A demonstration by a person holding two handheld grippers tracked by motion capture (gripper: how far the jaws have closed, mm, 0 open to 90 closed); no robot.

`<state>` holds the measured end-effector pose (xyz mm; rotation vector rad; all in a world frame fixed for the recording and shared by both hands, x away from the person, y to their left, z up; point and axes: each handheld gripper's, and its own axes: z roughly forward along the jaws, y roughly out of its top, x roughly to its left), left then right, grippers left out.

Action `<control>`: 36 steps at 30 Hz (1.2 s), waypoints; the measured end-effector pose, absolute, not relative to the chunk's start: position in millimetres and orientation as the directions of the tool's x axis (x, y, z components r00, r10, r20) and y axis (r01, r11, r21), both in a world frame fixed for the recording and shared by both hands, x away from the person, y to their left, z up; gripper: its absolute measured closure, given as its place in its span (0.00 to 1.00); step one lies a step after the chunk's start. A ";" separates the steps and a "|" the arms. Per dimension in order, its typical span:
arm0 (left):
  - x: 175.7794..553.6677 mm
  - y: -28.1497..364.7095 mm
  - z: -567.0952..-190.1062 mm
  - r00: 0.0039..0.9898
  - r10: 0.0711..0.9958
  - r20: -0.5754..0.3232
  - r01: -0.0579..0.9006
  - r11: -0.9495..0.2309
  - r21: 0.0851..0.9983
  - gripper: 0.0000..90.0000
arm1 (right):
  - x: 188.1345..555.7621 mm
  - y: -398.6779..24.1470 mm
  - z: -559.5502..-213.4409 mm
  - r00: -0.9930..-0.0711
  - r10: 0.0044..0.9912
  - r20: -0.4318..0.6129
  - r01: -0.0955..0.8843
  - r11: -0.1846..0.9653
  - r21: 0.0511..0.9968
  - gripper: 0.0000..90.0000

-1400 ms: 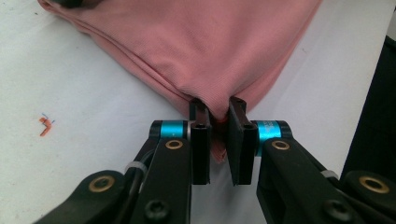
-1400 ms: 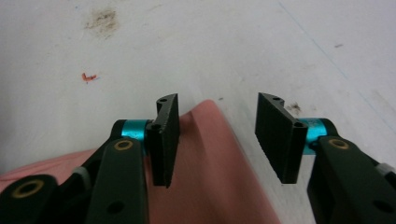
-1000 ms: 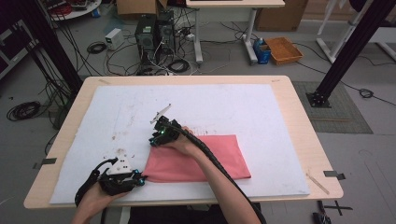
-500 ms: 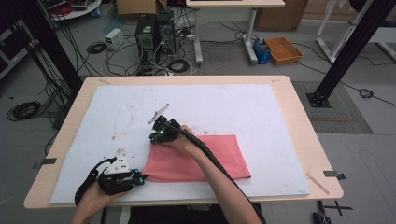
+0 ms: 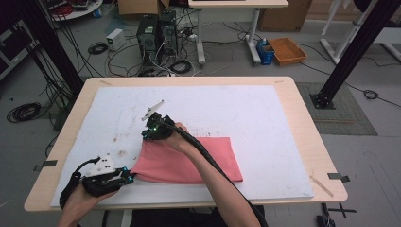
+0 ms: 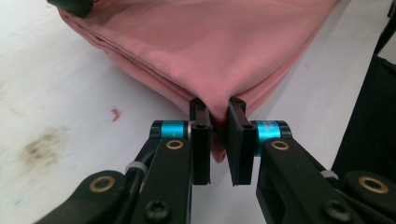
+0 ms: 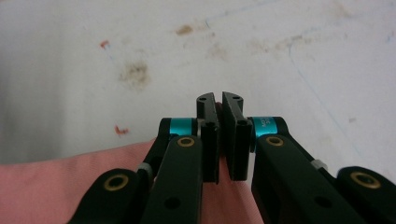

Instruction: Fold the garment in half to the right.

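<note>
Folding looks barely begun: left gripper (image 6: 218, 140) pinches the near corner of the folded pink cloth (image 5: 189, 158) lying on the white mat (image 5: 265, 113), right gripper (image 7: 219, 140) has just pressed shut on the far-left corner, both edges only slightly raised.

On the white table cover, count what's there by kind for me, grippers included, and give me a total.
Folded pink cloth: 1
Hand-held black two-jaw grippers: 2, the left gripper with its fingers shut on a corner of the cloth, the right gripper shut on the cloth's far left corner
Total: 3
</note>
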<state>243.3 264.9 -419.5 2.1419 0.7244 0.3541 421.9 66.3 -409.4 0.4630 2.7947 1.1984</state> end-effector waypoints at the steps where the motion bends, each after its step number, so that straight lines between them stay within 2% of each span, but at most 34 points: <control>1: 241.7 267.7 -417.5 0.790 0.613 0.003 0.375 -0.487 0.789 0.90 | 421.2 68.6 -406.3 -0.955 0.291 0.053 0.237 0.647 0.725 0.96; 8: 236.3 277.5 -409.9 0.787 0.616 -0.010 0.355 -0.441 0.824 0.90 | 417.2 70.6 -393.7 -0.961 0.273 0.032 0.208 0.643 0.737 0.96; 14: 241.4 268.0 -417.1 0.788 0.614 -0.049 0.360 -0.394 0.845 0.90 | 418.4 57.1 -394.3 -0.959 0.282 0.021 0.206 0.646 0.734 0.96; 21: 243.4 247.8 -416.3 0.820 0.566 -0.084 0.323 -0.337 0.885 0.90 | 416.0 35.2 -388.3 -0.954 0.300 -0.007 0.197 0.642 0.741 0.96; 36: 260.8 156.4 -429.0 0.872 0.482 -0.089 0.290 -0.361 0.886 0.90 | 416.1 -42.4 -383.5 -0.932 0.360 -0.047 0.220 0.662 0.716 0.96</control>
